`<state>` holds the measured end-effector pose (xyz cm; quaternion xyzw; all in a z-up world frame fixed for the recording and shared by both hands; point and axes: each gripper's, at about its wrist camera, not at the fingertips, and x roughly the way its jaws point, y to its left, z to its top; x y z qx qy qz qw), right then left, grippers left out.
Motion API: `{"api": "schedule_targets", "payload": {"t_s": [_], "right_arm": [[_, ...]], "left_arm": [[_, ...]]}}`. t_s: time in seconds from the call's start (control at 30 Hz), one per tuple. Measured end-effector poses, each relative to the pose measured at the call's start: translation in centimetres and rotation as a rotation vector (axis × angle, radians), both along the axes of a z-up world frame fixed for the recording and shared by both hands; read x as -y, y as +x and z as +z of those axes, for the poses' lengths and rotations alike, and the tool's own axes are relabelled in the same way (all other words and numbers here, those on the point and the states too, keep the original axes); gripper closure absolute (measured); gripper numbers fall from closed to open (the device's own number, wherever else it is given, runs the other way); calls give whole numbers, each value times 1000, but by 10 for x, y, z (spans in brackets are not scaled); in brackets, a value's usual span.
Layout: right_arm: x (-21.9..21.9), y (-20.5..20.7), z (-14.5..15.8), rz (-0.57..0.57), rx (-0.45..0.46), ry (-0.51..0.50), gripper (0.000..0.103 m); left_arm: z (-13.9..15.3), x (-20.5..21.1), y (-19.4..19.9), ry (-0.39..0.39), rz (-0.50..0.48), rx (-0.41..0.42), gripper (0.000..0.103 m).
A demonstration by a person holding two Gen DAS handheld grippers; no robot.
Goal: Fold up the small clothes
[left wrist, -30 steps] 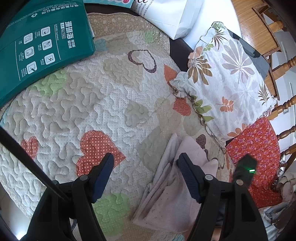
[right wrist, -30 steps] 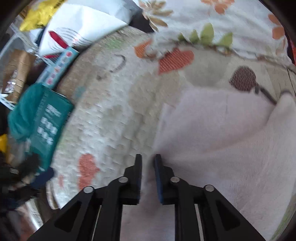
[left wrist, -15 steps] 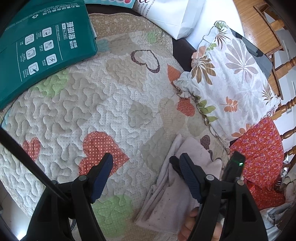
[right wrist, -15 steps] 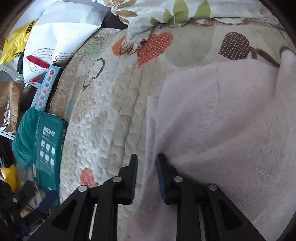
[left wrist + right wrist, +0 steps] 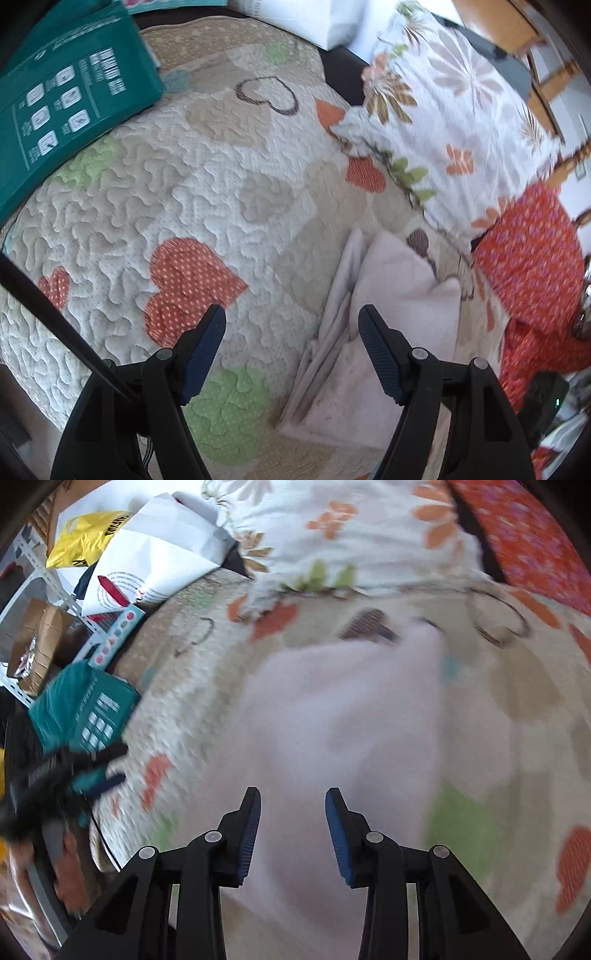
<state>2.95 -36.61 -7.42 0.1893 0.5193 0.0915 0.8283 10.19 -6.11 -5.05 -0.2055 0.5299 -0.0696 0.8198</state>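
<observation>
Garment: pale pink cloth [image 5: 391,332] lies folded on my heart-print quilt [image 5: 192,192], beside the floral pillow [image 5: 454,122].
Left gripper [image 5: 291,325]: I hold it wide open, empty.
Right gripper [image 5: 293,805]: parted above the cloth, gripping nothing.

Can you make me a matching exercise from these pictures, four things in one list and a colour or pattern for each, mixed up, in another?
Things:
1. folded garment
2. box
3. pillow
4. plastic bag

Colours or patterns:
A. yellow
B. white with leaves and flowers
C. pale pink
D. teal green

Pairs: 1-C, 2-D, 3-B, 4-A
</observation>
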Motion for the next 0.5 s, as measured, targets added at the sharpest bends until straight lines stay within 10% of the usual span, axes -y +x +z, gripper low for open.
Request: {"api": "schedule_targets", "payload": {"t_s": [0.2, 0.5], "right_arm": [[53, -62, -43, -78, -111, 41, 52], [93, -103, -52, -140, -46, 136, 52]], "left_arm": [[-13, 37, -12, 124, -92, 8, 30], [-11, 73, -64, 262, -173, 117, 30]]}}
